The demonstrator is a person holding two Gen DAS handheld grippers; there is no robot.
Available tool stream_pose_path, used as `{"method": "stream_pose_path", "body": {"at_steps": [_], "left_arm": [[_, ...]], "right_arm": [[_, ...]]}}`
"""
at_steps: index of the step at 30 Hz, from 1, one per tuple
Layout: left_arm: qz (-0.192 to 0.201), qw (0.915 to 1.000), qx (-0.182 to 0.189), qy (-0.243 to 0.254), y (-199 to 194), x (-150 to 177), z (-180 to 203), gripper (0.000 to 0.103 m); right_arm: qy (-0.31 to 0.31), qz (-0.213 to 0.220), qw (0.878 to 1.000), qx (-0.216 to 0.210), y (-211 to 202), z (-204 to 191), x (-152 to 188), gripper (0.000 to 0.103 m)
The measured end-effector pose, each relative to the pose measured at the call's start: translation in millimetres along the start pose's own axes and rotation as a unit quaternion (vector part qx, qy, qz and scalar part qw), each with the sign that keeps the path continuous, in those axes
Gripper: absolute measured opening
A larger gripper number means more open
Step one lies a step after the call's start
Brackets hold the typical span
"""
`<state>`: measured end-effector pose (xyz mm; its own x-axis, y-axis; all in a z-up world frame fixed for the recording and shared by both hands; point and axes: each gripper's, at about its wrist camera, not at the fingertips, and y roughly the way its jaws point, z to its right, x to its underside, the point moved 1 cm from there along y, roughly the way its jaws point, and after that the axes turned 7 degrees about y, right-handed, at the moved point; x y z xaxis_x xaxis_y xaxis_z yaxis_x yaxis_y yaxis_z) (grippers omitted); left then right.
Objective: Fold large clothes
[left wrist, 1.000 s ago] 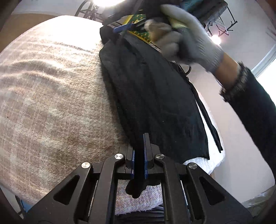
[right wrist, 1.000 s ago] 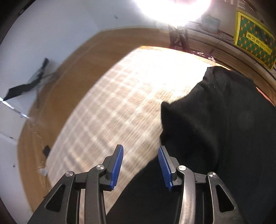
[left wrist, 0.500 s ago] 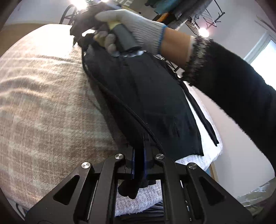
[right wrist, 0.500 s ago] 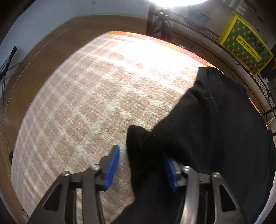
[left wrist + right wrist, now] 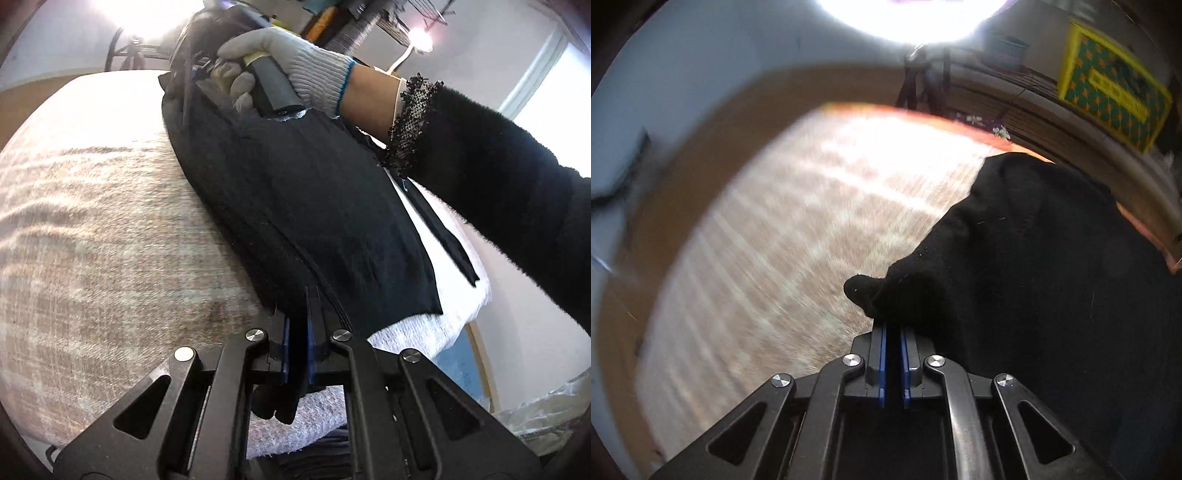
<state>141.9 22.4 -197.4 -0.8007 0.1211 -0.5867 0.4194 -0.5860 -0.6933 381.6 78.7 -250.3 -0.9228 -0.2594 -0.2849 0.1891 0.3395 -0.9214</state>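
Black garment (image 5: 314, 206) lies along the plaid-blanketed bed's (image 5: 110, 240) edge, pinched at opposite ends by left tongs (image 5: 297, 317) and right tongs (image 5: 893, 325) (likely for lifting into a fold).

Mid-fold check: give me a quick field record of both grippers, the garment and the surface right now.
left gripper: shut on near edge of black garment
right gripper: shut on a bunched corner of the garment
right hand: gloved, at the garment's far end
surface: plaid blanket
view quality: right wrist view blurred
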Motion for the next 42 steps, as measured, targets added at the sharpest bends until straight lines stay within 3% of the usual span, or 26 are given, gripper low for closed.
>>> {"method": "stream_pose_path", "body": {"at_steps": [6, 10, 12, 19, 23, 25, 26, 27, 28, 31, 33, 36, 40, 42], "left_arm": [[-0.033, 0.9985, 0.008, 0.044, 16.5, -13.3, 21.9, 0.004], [-0.051, 0.9954, 0.013, 0.081, 33.5, -18.7, 42.5, 0.004], [-0.060, 0.9937, 0.016, 0.093, 41.5, -20.9, 51.2, 0.004], [-0.092, 0.9899, 0.021, 0.106, 63.2, -18.3, 59.0, 0.004], [-0.100, 0.9883, 0.012, 0.115, 70.2, -16.8, 63.9, 0.004], [-0.099, 0.9885, 0.010, 0.114, 70.4, -15.8, 64.6, 0.004], [-0.098, 0.9887, 0.009, 0.113, 70.8, -15.1, 64.9, 0.004], [-0.096, 0.9890, 0.008, 0.113, 72.1, -14.0, 66.4, 0.004], [-0.094, 0.9892, 0.006, 0.112, 71.2, -13.5, 66.8, 0.004], [-0.092, 0.9893, 0.005, 0.113, 69.3, -13.3, 66.9, 0.004], [-0.093, 0.9895, 0.005, 0.111, 68.6, -13.7, 65.7, 0.004], [-0.089, 0.9897, 0.001, 0.112, 63.3, -14.4, 63.8, 0.004], [-0.086, 0.9905, 0.000, 0.108, 60.6, -14.3, 61.6, 0.004], [-0.085, 0.9909, 0.000, 0.105, 58.7, -15.0, 59.6, 0.004]], "right_arm": [[0.081, 0.073, 0.988, -0.110, -42.4, 70.6, 16.9, 0.003], [0.144, 0.100, 0.973, -0.151, -51.7, 122.1, 32.4, 0.003], [0.175, 0.104, 0.966, -0.157, -50.9, 147.5, 44.8, 0.003], [0.226, 0.081, 0.964, -0.117, -37.7, 195.5, 64.5, 0.003], [0.198, 0.064, 0.974, -0.093, -33.2, 189.5, 58.2, 0.009], [0.179, 0.063, 0.980, -0.052, -40.4, 184.6, 54.9, 0.027], [0.176, 0.068, 0.981, -0.041, -45.3, 183.8, 53.2, 0.042], [0.174, 0.081, 0.981, -0.024, -55.1, 183.5, 54.5, 0.047], [0.173, 0.090, 0.981, -0.018, -63.7, 181.6, 54.3, 0.047], [0.158, 0.100, 0.979, -0.078, -87.3, 162.4, 59.7, 0.047], [0.139, 0.063, 0.982, -0.112, -80.3, 143.7, 58.5, 0.045], [0.151, 0.022, 0.983, -0.107, -54.5, 131.9, 51.8, 0.045], [0.198, 0.017, 0.975, -0.095, -27.8, 133.8, 39.1, 0.043], [0.204, 0.027, 0.975, -0.090, -20.7, 133.8, 32.3, 0.022]]}}
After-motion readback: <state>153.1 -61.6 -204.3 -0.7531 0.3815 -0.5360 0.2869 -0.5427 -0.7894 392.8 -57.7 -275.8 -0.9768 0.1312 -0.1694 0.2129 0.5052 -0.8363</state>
